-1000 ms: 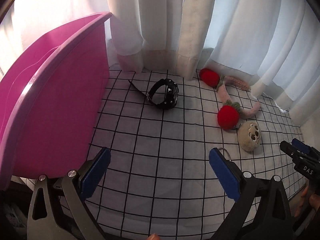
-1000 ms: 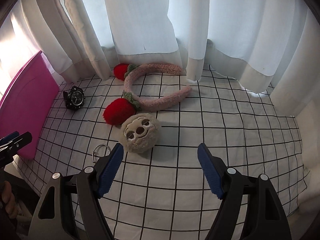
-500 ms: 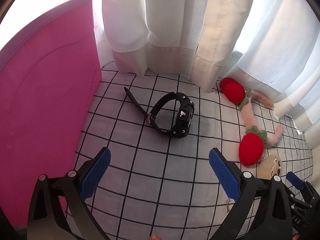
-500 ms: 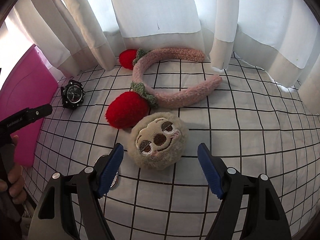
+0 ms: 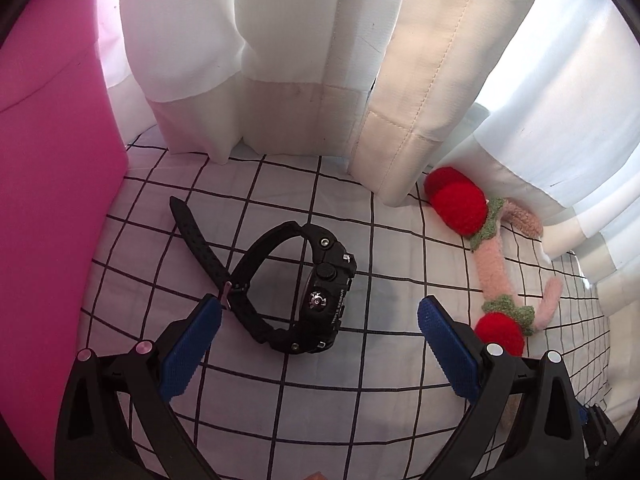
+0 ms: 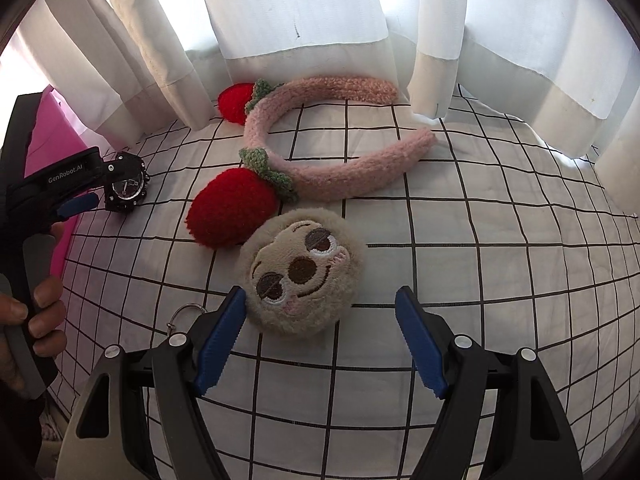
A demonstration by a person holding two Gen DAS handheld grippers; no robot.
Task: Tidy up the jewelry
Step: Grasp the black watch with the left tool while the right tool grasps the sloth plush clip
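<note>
The left gripper [image 5: 316, 320] is spread wide, its blue pads [image 5: 188, 350] flanking the black wristwatch [image 5: 316, 292] without touching it. The watch lies on the grid-patterned sheet [image 5: 360, 392], directly between and just ahead of the fingertips, with the pink bin [image 5: 52, 200] to its left.

The right gripper [image 6: 320, 332] is likewise spread, holding nothing. The plush sloth-face keychain [image 6: 300, 272] sits between its fingertips, near the left pad [image 6: 218, 344]; its metal ring [image 6: 186, 316] lies beside that pad.

Compared with 0.5 s ago, both grippers have moved closer to their objects: the watch fills more of the left wrist view, and the plush has moved down to the fingertips in the right wrist view. Finger spacing is unchanged.

The watch rests on its side with the dial facing right, strap buckled into a loop, the loose strap end extending to the rear left. The case is chunky, with a round crown. Behind the plush lies a pink fuzzy headband [image 6: 328, 168] with two red strawberry pompoms, touching the curtain [image 6: 296, 8] hem.
</note>
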